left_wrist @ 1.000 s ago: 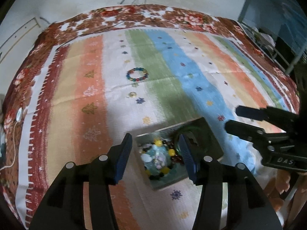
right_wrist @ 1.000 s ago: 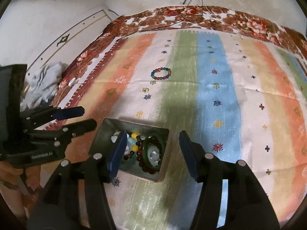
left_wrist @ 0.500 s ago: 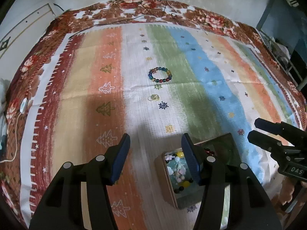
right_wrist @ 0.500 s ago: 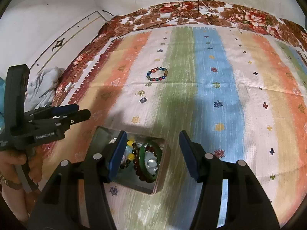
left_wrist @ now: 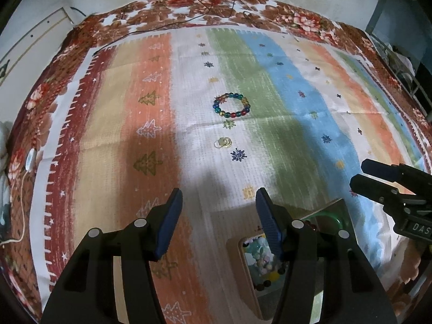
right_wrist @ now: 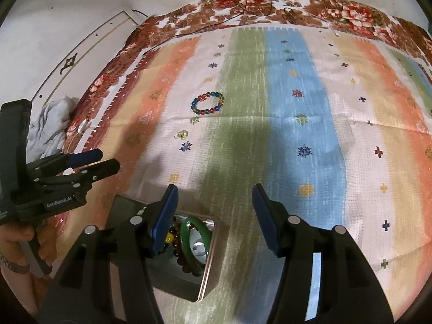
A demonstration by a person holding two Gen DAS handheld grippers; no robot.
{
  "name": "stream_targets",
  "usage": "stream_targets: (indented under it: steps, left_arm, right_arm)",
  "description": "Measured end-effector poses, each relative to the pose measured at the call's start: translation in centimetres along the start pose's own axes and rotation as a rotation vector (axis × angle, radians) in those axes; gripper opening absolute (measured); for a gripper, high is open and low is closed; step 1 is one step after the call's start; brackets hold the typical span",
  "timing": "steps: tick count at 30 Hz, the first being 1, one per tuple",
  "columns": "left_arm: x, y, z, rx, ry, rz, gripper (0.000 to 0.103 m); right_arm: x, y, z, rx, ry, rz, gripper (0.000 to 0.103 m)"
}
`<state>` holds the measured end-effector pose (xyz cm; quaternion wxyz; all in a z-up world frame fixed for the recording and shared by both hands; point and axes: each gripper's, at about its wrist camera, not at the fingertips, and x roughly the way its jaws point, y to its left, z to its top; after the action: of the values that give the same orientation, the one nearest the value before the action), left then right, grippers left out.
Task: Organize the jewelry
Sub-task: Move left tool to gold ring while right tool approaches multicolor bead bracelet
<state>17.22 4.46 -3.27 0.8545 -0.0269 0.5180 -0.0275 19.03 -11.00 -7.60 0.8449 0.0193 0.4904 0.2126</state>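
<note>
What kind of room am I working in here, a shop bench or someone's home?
Most likely a home bedroom: the work surface looks like a bed under a striped cloth over a floral bedspread, with crumpled clothing beside it and plain plastered walls.

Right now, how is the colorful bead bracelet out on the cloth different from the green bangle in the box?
The colorful bead bracelet is many separate beads in mixed colors; the green bangle is one smooth ring in a single color. The bead bracelet lies flat alone on the cloth; the bangle leans tilted among other jewelry inside the box. Both are round loops.
</note>
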Motion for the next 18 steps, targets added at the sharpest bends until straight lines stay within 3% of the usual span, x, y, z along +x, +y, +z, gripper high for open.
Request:
stream_targets:
  steps: [18]
  left_arm:
    - [3.9, -0.7, 2.7, 0.059, 0.042, 0.010, 0.057]
  right_arm:
    - [3.8, -0.6, 3.5, -0.001, 0.047, -0.005, 0.058]
